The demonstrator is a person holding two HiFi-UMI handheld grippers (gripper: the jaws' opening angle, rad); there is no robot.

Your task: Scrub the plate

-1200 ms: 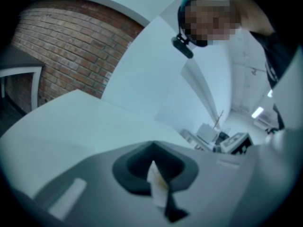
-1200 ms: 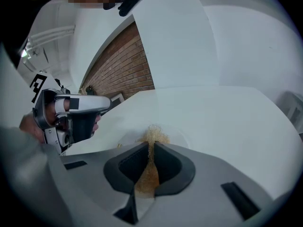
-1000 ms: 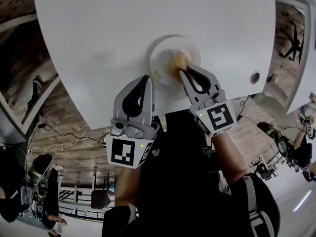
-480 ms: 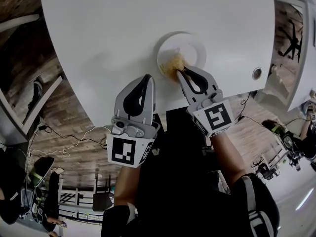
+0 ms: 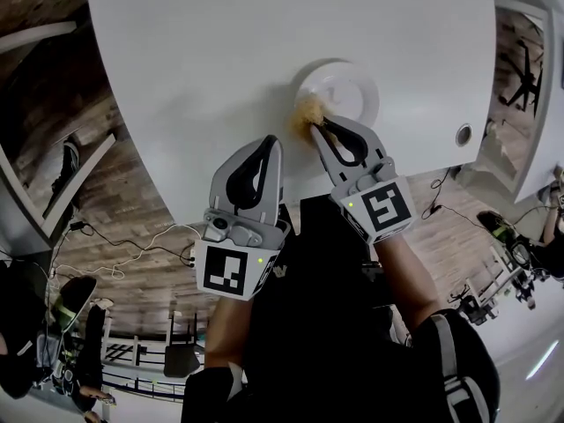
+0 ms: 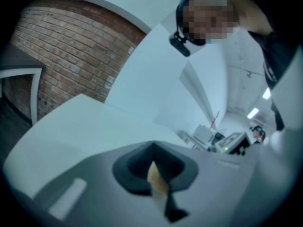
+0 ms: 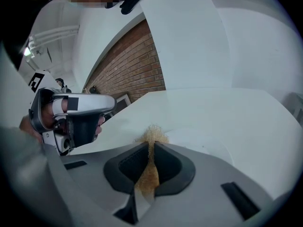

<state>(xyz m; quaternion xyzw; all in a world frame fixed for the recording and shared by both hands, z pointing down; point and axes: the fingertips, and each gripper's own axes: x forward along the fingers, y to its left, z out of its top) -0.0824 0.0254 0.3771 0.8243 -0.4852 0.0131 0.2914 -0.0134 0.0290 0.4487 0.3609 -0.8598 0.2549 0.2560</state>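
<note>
The right gripper [image 5: 319, 127] is clamped shut on a golden, fibrous scrubber [image 5: 308, 111], which is pressed against the near left rim of the white plate [image 5: 350, 85]. The plate is set close to the near edge of the white table [image 5: 220, 60]. The left gripper [image 5: 270, 142] is held with its jaws drawn together, just left of the plate and apart from it. A thin tan sliver is seen in its slit and cannot be identified.
</note>
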